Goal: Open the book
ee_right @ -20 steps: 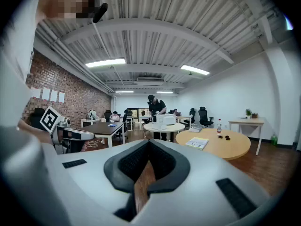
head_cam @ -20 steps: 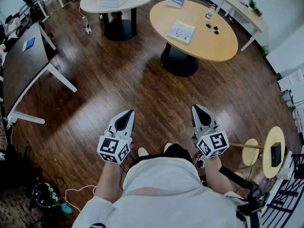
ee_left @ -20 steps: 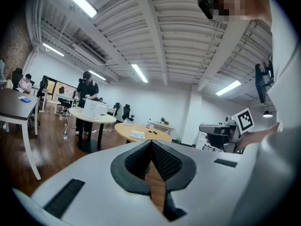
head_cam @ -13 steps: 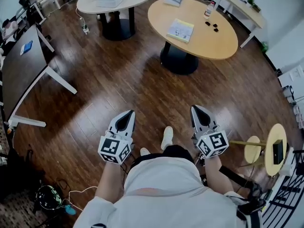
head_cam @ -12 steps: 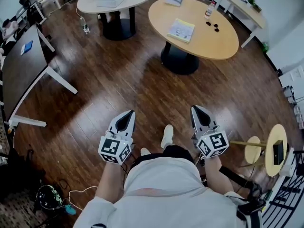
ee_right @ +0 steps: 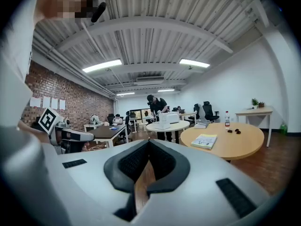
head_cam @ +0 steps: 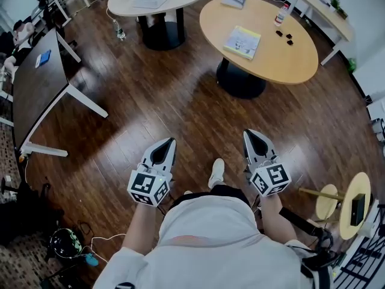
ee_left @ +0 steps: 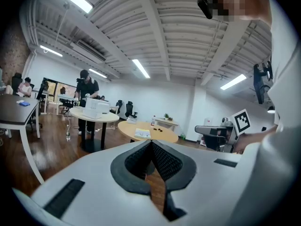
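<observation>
Far ahead in the head view, the book (head_cam: 242,42) lies closed and flat toward the left edge of the round tan surface (head_cam: 283,56), well apart from both tools. Nearer, over the wooden floor (head_cam: 150,95), the left tongs (head_cam: 168,143) and the right tongs (head_cam: 251,135) are held out side by side, with a shoe (head_cam: 216,172) showing between them. Left gripper view: the left tongs (ee_left: 151,145) have their ribbed pads pressed together with nothing between them, and the book (ee_left: 142,134) shows small beyond the tip. Right gripper view: the right tongs (ee_right: 148,145) are likewise closed and empty, with the book (ee_right: 204,141) by the surface's near edge, ahead and to the right. By my reading the task is at its approach step, with no contact made. Next the person needs to walk up to the surface, bring one tool to the cover's free edge to lift it, and steady the book with the other.
</observation>
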